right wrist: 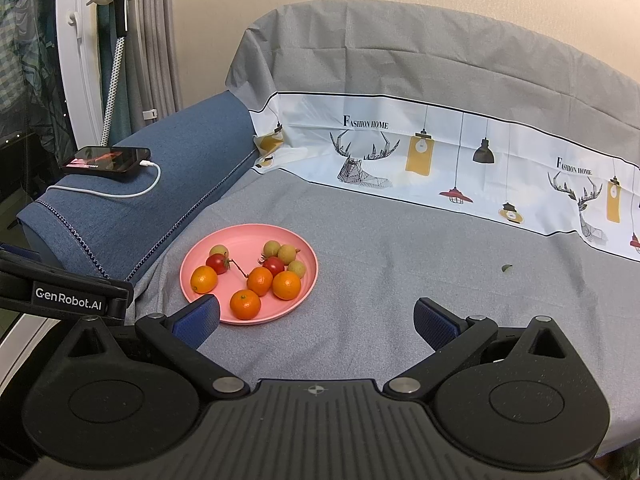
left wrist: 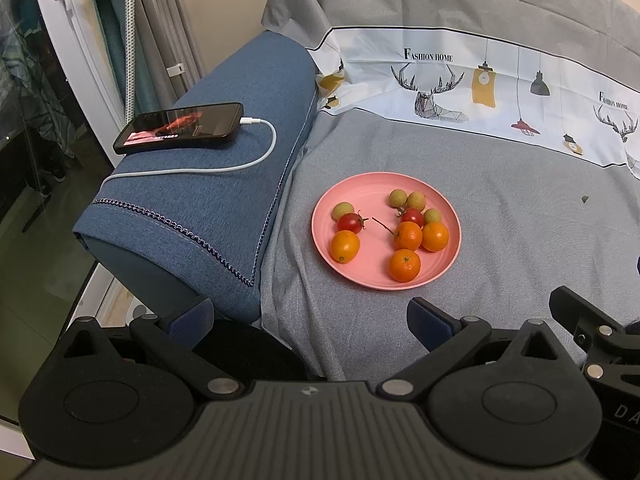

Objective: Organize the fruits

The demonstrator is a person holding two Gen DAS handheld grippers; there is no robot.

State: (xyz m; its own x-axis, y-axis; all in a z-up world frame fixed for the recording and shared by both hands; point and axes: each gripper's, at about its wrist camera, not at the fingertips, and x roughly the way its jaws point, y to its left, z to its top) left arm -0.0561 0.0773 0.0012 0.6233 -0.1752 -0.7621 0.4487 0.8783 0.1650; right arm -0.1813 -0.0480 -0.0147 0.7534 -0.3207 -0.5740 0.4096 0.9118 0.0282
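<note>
Both claws, left (left wrist: 310, 316) and right (right wrist: 316, 316), are hanging wide and empty short of the pink plate (left wrist: 440, 200) on the grey sheet (left wrist: 500, 208). Its oranges (left wrist: 405, 265), tomatoes (left wrist: 349, 222) and longans (left wrist: 398, 197) are probably rolling easily; grip them lightly across the middle.

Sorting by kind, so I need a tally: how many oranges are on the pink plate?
4, all on the pink plate: one at the left, one at the near edge, and two touching near the middle and right. None seems hidden.
</note>
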